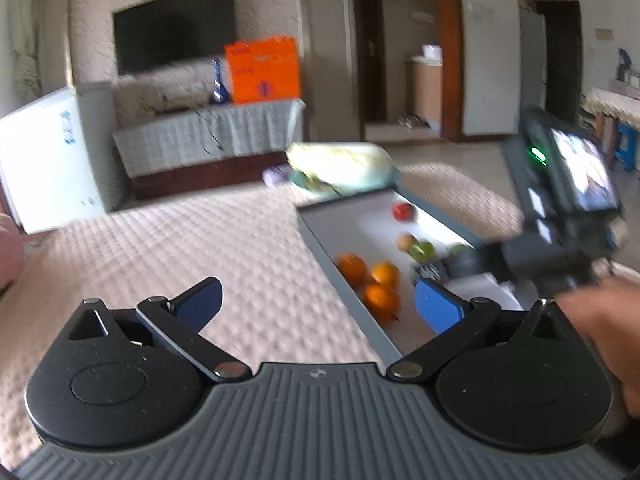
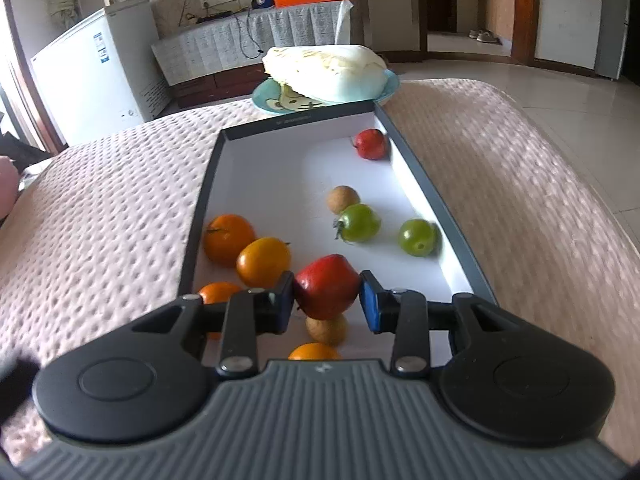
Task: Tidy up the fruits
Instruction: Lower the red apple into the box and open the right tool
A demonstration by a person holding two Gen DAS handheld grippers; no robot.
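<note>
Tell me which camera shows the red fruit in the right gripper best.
The right wrist view: the red fruit sits sharp and central, clamped between the right gripper pads above the tray. The left wrist view is blurred, and the gripper there hides that fruit.

It was a home living room: wall-mounted TV (image 1: 174, 28), cloth-covered cabinet (image 1: 208, 136), white fridge (image 2: 100, 76), tiled floor (image 2: 560, 88), shoes (image 2: 486, 35) by a doorway.
</note>
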